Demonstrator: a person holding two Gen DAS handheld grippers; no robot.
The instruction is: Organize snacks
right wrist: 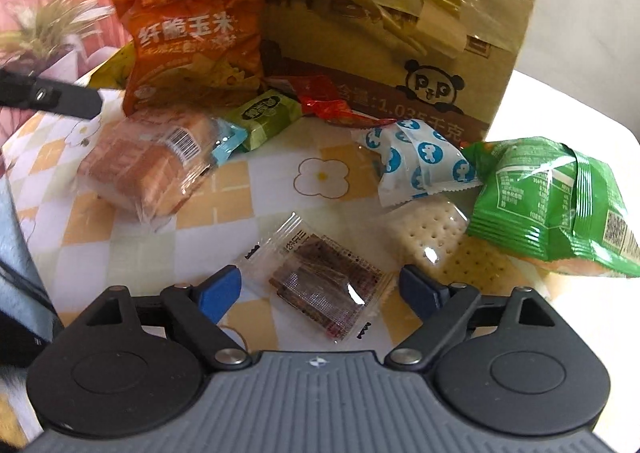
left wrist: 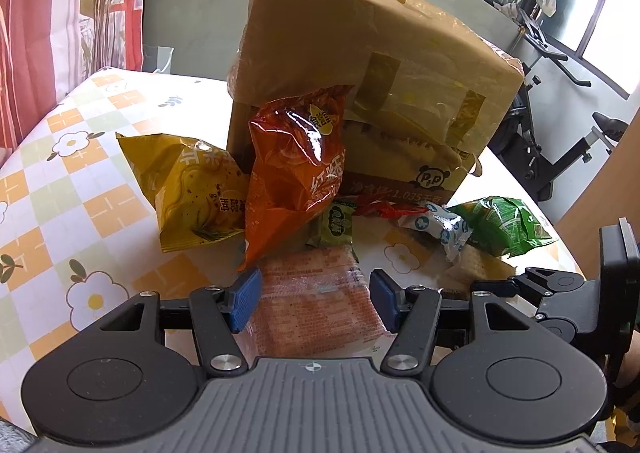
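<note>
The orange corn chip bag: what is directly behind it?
The taped cardboard box stands behind the orange corn chip bag, and a yellow snack bag lies beside it. The box's contents cannot be seen.

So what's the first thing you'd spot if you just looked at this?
The big taped cardboard box with a panda on it stands at the back of the flowery tablecloth. A shiny orange corn chip bag leans upright against it. A bright green snack bag lies off to the right.
</note>
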